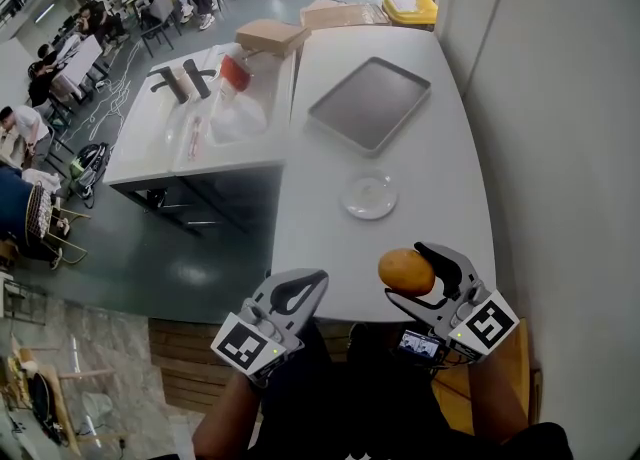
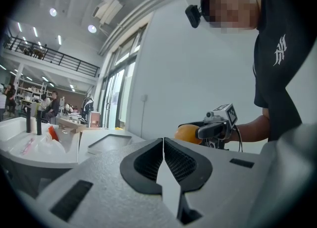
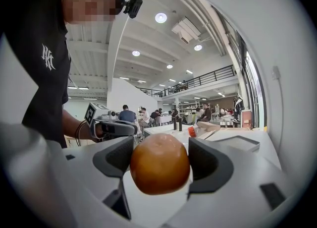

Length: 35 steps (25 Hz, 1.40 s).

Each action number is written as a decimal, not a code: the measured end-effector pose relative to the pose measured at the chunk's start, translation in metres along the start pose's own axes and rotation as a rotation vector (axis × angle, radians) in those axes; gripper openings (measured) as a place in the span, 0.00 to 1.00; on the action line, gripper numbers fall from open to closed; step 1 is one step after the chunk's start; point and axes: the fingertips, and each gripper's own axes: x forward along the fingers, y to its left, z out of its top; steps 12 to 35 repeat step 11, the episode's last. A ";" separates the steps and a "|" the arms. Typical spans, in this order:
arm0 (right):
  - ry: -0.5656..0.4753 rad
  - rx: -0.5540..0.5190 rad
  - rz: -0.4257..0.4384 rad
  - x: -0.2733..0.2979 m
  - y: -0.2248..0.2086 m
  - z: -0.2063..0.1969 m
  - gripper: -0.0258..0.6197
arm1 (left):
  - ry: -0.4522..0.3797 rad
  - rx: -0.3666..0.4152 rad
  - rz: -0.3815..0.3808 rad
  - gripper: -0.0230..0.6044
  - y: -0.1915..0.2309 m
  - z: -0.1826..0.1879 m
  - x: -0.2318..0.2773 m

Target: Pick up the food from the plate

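Far left, off the job: side table (image 1: 150, 163) with dark bottles (image 1: 185, 80) and a cardboard box (image 1: 270, 36).

Near left, just off the near edge of the white table (image 1: 330, 238): left gripper (image 1: 314, 281). Jaws pressed flat together in the left gripper view, nothing between them. Idle, apart from everything on the table.

Middle of the table, further out: small plate (image 1: 369, 198). Looks bare, hard to swear to through the glare. Beyond it on the far side: metal tray (image 1: 370, 103), nothing on it.

Near right: right gripper (image 1: 408, 274) clamped on the food (image 1: 404, 270), a rounded orange-brown piece, maybe a fruit or a bun. Seated squarely between both pads (image 3: 213, 165). Close to round, slightly wider left to right in the head view. Held in the air over the table's near edge, well apart from the plate.

Key relation: plate out on the far side of the right claw, a touch left. Food already inside that claw. Left claw further off and not needed.

Judged: pick-up as good as done. Only a steady hold called for. Risk: slip of a round piece.
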 end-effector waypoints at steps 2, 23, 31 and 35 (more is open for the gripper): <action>-0.002 0.002 0.001 0.001 0.001 0.000 0.57 | 0.011 0.000 -0.002 0.05 0.000 -0.003 -0.001; -0.020 0.025 -0.008 0.004 0.008 0.011 0.57 | 0.013 0.009 -0.014 0.05 -0.006 -0.001 -0.005; -0.020 0.025 -0.008 0.004 0.008 0.011 0.57 | 0.013 0.009 -0.014 0.05 -0.006 -0.001 -0.005; -0.020 0.025 -0.008 0.004 0.008 0.011 0.57 | 0.013 0.009 -0.014 0.05 -0.006 -0.001 -0.005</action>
